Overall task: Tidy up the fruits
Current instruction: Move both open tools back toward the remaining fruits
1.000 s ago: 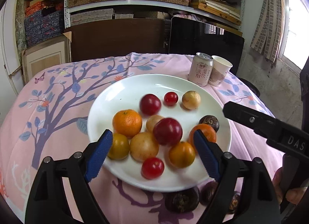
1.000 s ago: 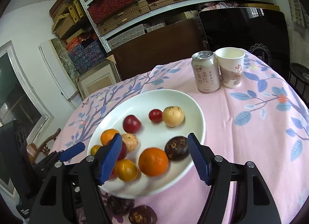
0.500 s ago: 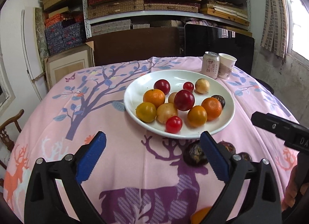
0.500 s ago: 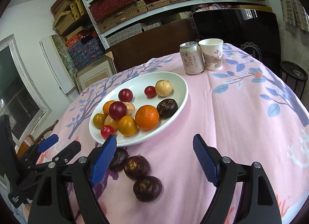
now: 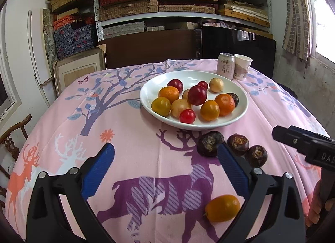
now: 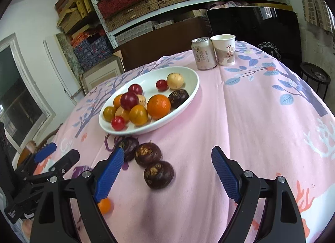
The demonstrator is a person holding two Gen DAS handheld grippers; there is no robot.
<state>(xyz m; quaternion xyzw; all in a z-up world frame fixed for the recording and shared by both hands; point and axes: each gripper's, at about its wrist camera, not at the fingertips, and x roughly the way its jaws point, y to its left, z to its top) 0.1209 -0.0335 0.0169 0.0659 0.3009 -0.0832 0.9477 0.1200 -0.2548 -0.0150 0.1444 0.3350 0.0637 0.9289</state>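
Both tools are held above the near edge of a round bench [image 5: 129,129] covered with a pink cloth printed with trees and deer. The left hand-held gripper [image 5: 165,171] has its blue pads spread wide with nothing between them, and the right hand-held gripper [image 6: 166,171] is likewise wide open and empty. A white plate [image 5: 146,94] sits toward the middle of the bench and carries a heap of fruit: two oranges, several yellow-orange fruits, red plums and small red tomatoes, a pale round fruit and one dark brown one at the right rim. Three dark brown fruits [image 6: 147,154] lie on the cloth just in front of the plate, close together in a short row; in the right wrist view the nearest of them lies between the open fingers of the right tool. A small oval orange fruit [image 5: 222,207] lies alone on the cloth nearer the front edge, just beside the left tool's right finger. Behind the plate stand a drink can [image 6: 203,53] and a paper cup [image 6: 224,50], touching side by side.
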